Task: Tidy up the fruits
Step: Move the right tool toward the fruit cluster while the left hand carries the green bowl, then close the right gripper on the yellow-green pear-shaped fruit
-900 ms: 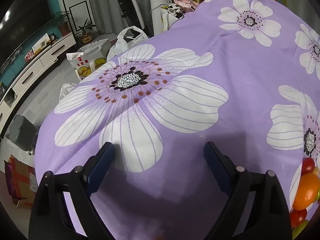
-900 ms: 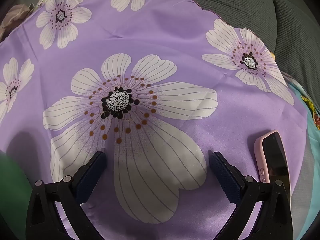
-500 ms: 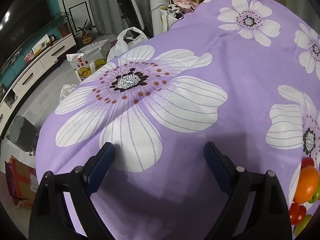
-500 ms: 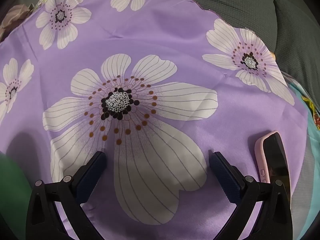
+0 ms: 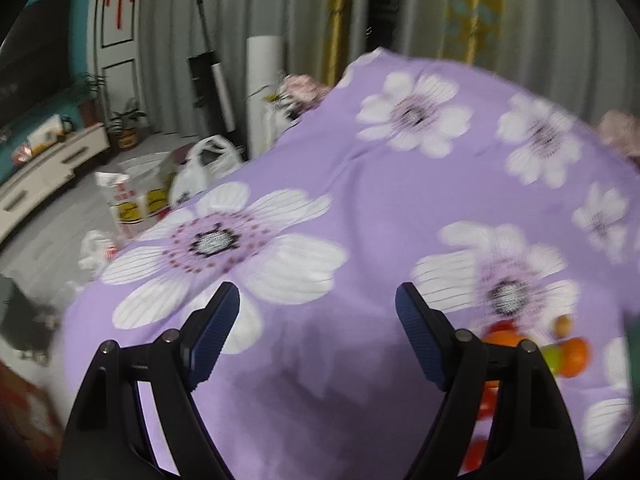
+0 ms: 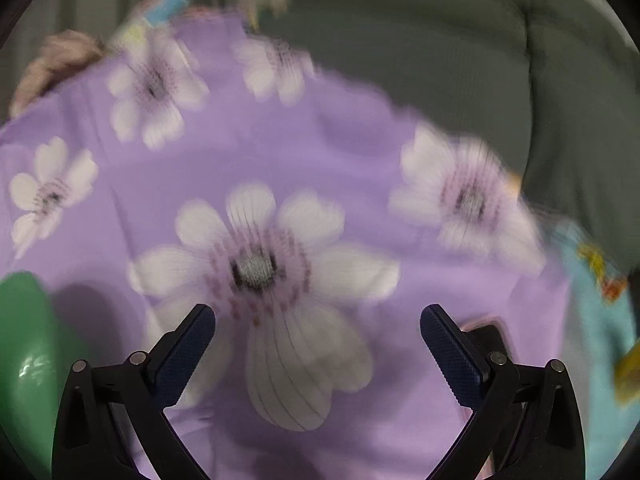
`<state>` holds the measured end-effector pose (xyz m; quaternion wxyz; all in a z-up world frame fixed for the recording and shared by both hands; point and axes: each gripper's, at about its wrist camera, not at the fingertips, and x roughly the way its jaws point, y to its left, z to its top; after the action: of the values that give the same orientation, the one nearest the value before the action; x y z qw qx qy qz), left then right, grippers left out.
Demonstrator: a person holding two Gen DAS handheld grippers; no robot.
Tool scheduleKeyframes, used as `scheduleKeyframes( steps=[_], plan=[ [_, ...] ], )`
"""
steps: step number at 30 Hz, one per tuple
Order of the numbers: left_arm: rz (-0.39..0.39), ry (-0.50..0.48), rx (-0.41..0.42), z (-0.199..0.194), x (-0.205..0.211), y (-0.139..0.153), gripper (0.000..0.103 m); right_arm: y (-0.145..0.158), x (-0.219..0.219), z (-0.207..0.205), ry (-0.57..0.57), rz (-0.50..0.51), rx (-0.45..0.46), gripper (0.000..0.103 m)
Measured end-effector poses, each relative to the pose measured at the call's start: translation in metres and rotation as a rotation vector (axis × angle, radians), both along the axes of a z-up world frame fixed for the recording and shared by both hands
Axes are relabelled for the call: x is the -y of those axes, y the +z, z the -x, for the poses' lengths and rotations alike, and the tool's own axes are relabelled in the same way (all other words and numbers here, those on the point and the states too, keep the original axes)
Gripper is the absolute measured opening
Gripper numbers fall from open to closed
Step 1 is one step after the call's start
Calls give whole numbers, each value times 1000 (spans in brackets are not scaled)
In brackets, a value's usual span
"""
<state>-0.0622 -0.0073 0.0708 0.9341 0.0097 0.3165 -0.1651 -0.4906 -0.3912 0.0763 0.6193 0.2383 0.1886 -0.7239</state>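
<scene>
A cluster of fruit lies on the purple flowered cloth [image 5: 360, 208] at the lower right of the left wrist view: an orange [image 5: 576, 354], a green fruit [image 5: 554, 358], a small tan fruit [image 5: 563, 325], red fruits [image 5: 486, 400] partly hidden behind the right finger. My left gripper [image 5: 318, 328] hangs open over bare cloth, left of the fruit. My right gripper [image 6: 318, 340] is open too, above a white flower print. A green bowl [image 6: 24, 360] shows at the left edge of the right wrist view. Both views are blurred.
A pink-cased phone [image 6: 486, 330] lies on the cloth behind the right gripper's right finger. A grey sofa back [image 6: 480, 60] rises beyond the cloth. Left of the cloth, the floor holds plastic bags [image 5: 204, 164], a box and a low TV cabinet [image 5: 44, 168].
Both grippers have tilted up, so more of the room and sofa shows. In the left wrist view the fruit cluster has come further into the picture. Jaws stay open.
</scene>
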Motion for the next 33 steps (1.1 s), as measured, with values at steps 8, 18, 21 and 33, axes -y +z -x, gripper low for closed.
scheduleKeyframes(
  steps=[8, 18, 21, 33],
  plan=[
    [171, -162, -30, 23, 1, 21, 81, 70, -74, -46, 378, 235, 200, 102],
    [280, -488, -229, 57, 29, 17, 79, 74, -130, -163, 854, 55, 305, 102],
    [249, -533, -268, 66, 45, 7, 74, 48, -129, -199, 1028, -151, 368, 93],
    [138, -631, -381, 85, 87, -27, 52, -30, -130, -257, 1160, -639, 431, 57]
  ],
)
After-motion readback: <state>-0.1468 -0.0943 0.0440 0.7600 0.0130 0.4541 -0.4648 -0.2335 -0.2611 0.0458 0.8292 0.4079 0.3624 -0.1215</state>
